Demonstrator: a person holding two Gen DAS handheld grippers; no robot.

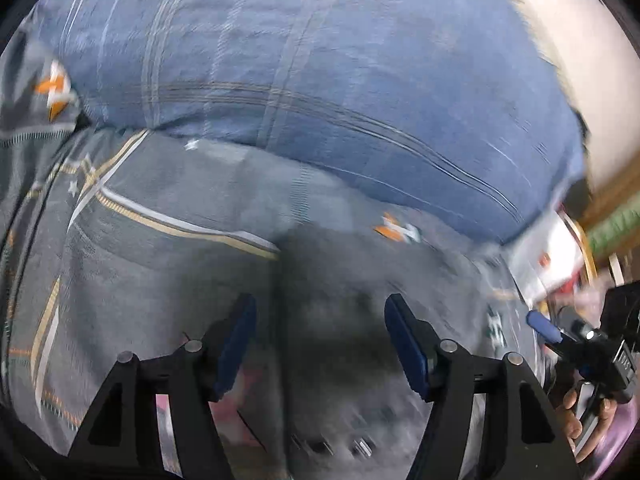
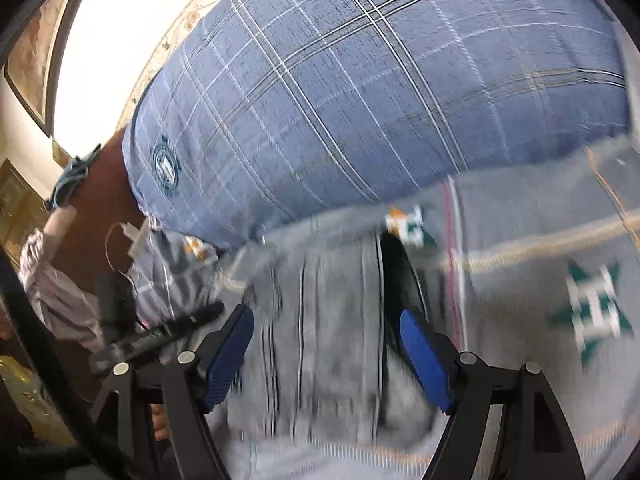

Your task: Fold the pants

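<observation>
Grey pants (image 1: pixel 332 320) lie blurred on a grey patterned bedsheet (image 1: pixel 132 216) just ahead of my left gripper (image 1: pixel 320 320), which is open with nothing between its blue pads. In the right wrist view the grey striped pants (image 2: pixel 324 320) lie under my right gripper (image 2: pixel 326 328), which is also open and empty, with a dark fold (image 2: pixel 394 268) near its right finger. The right gripper (image 1: pixel 560 334) shows at the right edge of the left wrist view; the left gripper (image 2: pixel 160 332) shows at the left of the right wrist view.
A large blue plaid pillow (image 2: pixel 360 92) lies just beyond the pants, also in the left wrist view (image 1: pixel 340 72). Bedsheet with star patterns (image 2: pixel 592 312). Crumpled clothes (image 2: pixel 60 296) and a charger cable (image 2: pixel 128 236) lie at the bed's left edge. A pale wall (image 2: pixel 104 52) stands behind.
</observation>
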